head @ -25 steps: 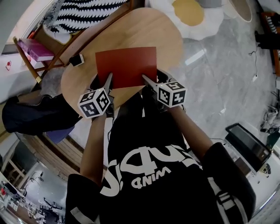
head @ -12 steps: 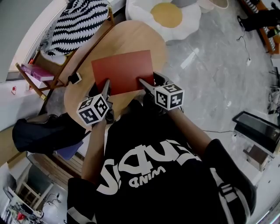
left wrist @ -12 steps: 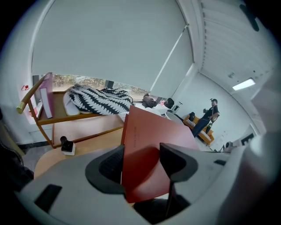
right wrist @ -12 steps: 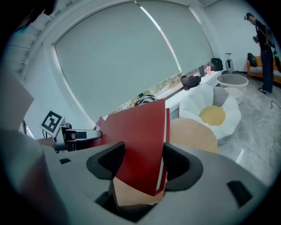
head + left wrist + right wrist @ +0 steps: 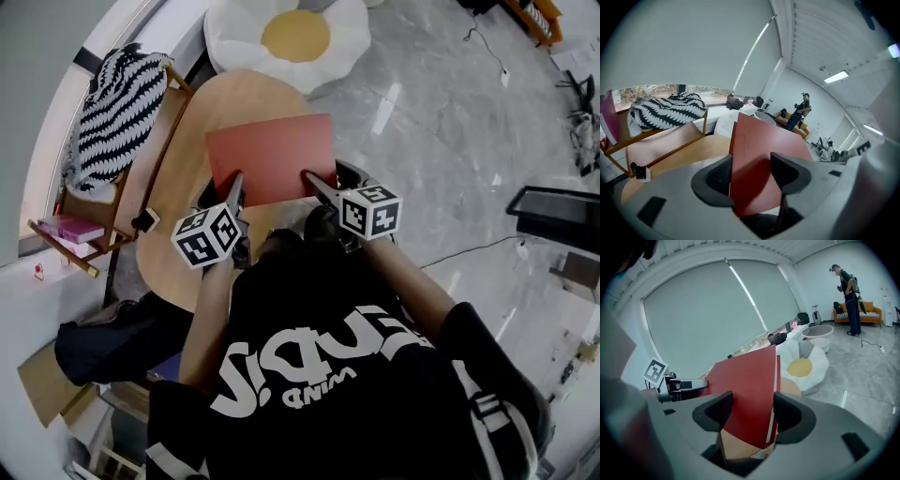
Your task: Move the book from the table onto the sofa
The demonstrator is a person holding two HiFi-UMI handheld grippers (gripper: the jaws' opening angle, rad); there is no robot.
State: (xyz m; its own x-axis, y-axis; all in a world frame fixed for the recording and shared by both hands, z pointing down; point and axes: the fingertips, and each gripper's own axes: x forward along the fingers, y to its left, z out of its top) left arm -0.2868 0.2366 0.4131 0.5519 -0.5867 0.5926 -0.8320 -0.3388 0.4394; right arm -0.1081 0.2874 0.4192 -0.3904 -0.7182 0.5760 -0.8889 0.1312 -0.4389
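Observation:
I hold a thin red book (image 5: 272,157) level above the round wooden table (image 5: 202,117), one gripper on each near corner. My left gripper (image 5: 235,186) is shut on its near left edge, my right gripper (image 5: 312,181) shut on its near right edge. In the left gripper view the book (image 5: 761,145) stands between the pads of the left gripper (image 5: 751,174). The right gripper view shows the red cover (image 5: 747,376) pinched in the right gripper (image 5: 751,411). The wooden-framed sofa (image 5: 155,141) with a zebra-striped cushion (image 5: 117,108) lies left of the table.
An egg-shaped floor cushion (image 5: 291,37) lies beyond the table on the grey marble floor. A small white device (image 5: 145,221) sits at the table's left edge. A pink book (image 5: 70,228) rests on the sofa's end, a black bag (image 5: 112,337) below. People stand far off (image 5: 846,291).
The book has stayed gripped at both corners and has swung right relative to the table, its right part now past the table's edge. The view has turned, with table and sofa sliding left.

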